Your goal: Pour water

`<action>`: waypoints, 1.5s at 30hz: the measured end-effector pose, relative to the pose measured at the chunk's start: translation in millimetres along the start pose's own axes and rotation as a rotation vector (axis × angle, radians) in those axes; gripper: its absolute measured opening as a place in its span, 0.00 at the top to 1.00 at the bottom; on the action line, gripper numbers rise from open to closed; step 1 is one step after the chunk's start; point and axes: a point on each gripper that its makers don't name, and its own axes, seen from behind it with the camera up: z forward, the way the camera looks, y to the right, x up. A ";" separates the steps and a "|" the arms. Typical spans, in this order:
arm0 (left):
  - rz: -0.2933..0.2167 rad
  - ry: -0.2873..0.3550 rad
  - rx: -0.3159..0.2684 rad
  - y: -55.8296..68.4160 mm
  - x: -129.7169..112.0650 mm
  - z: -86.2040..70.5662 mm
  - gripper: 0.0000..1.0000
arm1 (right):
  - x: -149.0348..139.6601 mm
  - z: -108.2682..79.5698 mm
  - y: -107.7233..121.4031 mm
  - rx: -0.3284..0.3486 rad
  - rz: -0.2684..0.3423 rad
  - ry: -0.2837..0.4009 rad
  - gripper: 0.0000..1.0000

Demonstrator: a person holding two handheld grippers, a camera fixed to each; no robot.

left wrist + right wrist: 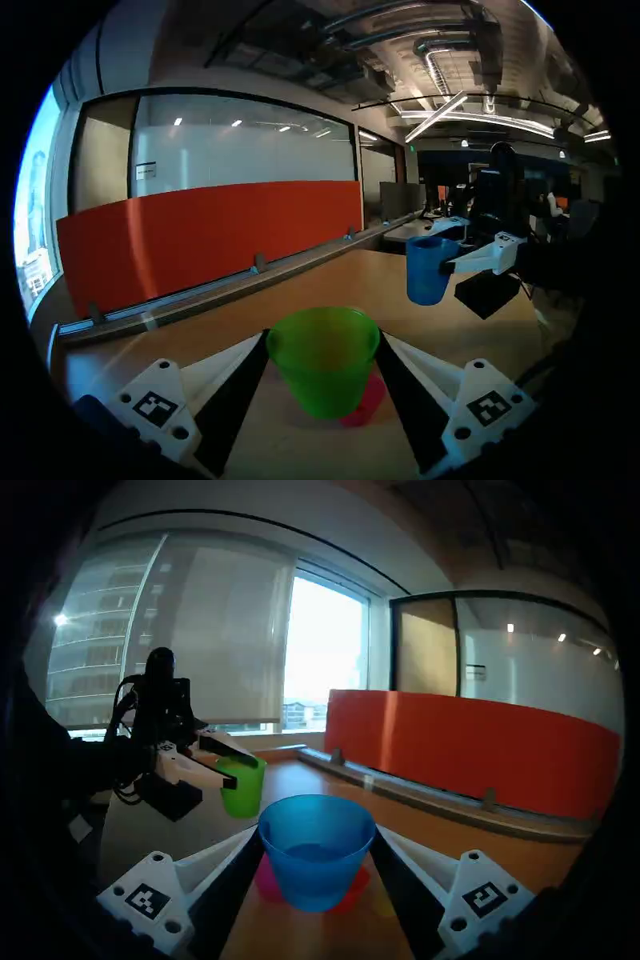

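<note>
In the left gripper view, an orange partition runs along the table at 9 o'clock. At 6 o'clock the left gripper is clamped on an upright green cup. At 3 o'clock the right gripper grips a blue cup. In the right gripper view, the blue cup sits at 6 o'clock, pressed between both fingers, with water in its bottom.

I get blown-out glare from the window, ceiling strip lights overhead, dim foregrounds, and fisheye bending at the edges.
</note>
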 end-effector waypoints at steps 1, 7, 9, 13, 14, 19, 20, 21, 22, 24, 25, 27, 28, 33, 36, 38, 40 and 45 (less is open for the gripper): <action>0.001 0.003 -0.002 1.0 0.3 -0.1 0.10 | 0.3 0.4 0.1 0.000 -0.001 0.001 0.09; 0.002 0.022 -0.014 7.4 1.8 0.2 0.10 | 3.3 3.3 1.3 -0.002 -0.013 0.009 0.09; 0.000 0.026 -0.021 10.3 1.6 0.5 0.10 | 5.1 4.3 0.8 0.000 -0.023 0.011 0.09; 0.004 0.033 -0.029 15.2 -0.2 1.7 0.10 | 10.7 5.8 -1.0 0.007 -0.041 0.010 0.09; 0.006 0.034 -0.030 16.1 -0.7 2.1 0.10 | 12.2 6.3 -1.5 0.010 -0.046 0.011 0.09; 0.012 0.046 -0.034 22.5 -1.9 2.4 0.10 | 20.0 8.6 -3.6 0.017 -0.081 0.015 0.09; 0.013 0.049 -0.038 24.4 -1.8 2.3 0.10 | 21.3 9.0 -4.0 0.019 -0.088 0.015 0.09; 0.014 0.053 -0.042 26.5 -1.7 2.1 0.10 | 22.7 9.5 -4.4 0.020 -0.096 0.015 0.09; 0.015 0.056 -0.044 28.1 -1.7 2.0 0.10 | 23.7 10.0 -4.4 0.021 -0.102 0.014 0.09; 0.017 0.061 -0.050 31.7 -1.5 1.8 0.10 | 26.0 11.0 -4.3 0.024 -0.115 0.012 0.09; 0.017 0.063 -0.051 33.1 -1.6 1.8 0.10 | 27.4 11.4 -3.9 0.024 -0.119 0.013 0.09; 0.017 0.068 -0.055 36.3 -2.0 1.7 0.10 | 30.2 12.3 -2.9 0.024 -0.129 0.014 0.09; 0.016 0.069 -0.059 38.0 -2.7 1.9 0.10 | 31.8 12.6 -2.7 0.025 -0.134 0.015 0.09; 0.012 0.071 -0.072 45.0 -6.3 3.8 0.10 | 39.8 13.6 -1.6 0.029 -0.170 0.017 0.09; 0.010 0.071 -0.076 48.0 -8.1 5.6 0.10 | 43.3 14.3 -1.3 0.031 -0.201 0.016 0.09; 0.008 0.073 -0.080 50.3 -8.6 6.3 0.10 | 45.1 14.8 -1.8 0.032 -0.222 0.014 0.09; 0.007 0.075 -0.086 53.1 -9.1 6.9 0.10 | 47.0 15.3 -2.9 0.035 -0.246 0.012 0.09; 0.011 0.075 -0.099 60.4 -11.4 8.4 0.10 | 52.6 17.4 -4.9 0.037 -0.308 0.011 0.09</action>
